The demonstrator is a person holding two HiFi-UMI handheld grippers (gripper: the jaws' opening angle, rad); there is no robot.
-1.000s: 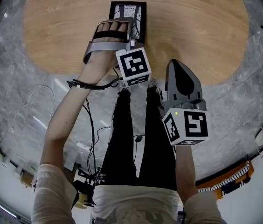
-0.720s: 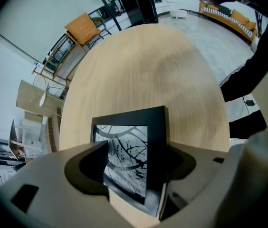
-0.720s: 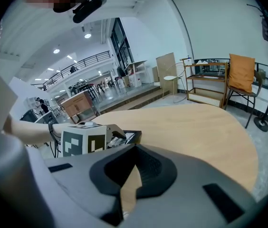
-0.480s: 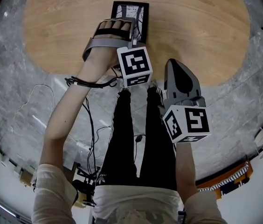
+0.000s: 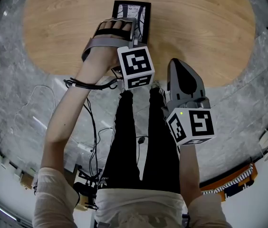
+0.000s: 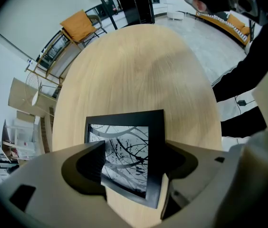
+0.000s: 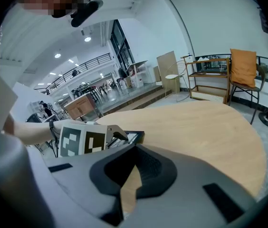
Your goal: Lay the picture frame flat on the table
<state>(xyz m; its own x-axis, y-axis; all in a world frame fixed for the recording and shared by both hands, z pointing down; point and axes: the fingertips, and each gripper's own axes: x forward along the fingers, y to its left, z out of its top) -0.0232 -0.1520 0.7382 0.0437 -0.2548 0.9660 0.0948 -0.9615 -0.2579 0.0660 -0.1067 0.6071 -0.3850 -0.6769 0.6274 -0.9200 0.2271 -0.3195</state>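
The black picture frame (image 5: 133,13) with a black-and-white print lies flat on the oval wooden table (image 5: 196,27) near its front edge. My left gripper (image 5: 127,26) reaches over the frame's near end. In the left gripper view the frame (image 6: 124,127) lies between the jaws of the left gripper (image 6: 134,148), which are opening; the pads stand beside its edges without pressing. My right gripper (image 5: 174,64) hangs just off the table's front edge, to the right of the frame. Its jaws (image 7: 129,175) are shut with nothing between them.
Beyond the frame the table (image 6: 138,70) is bare wood. A grey marble floor surrounds it, with cables (image 5: 91,127) by the person's legs (image 5: 134,137). A chair with an orange cushion (image 7: 243,65) and a shelf stand past the table's far end.
The left gripper's marker cube has shifted slightly toward the person. The frame stays flat in the same place. The right gripper has barely moved.
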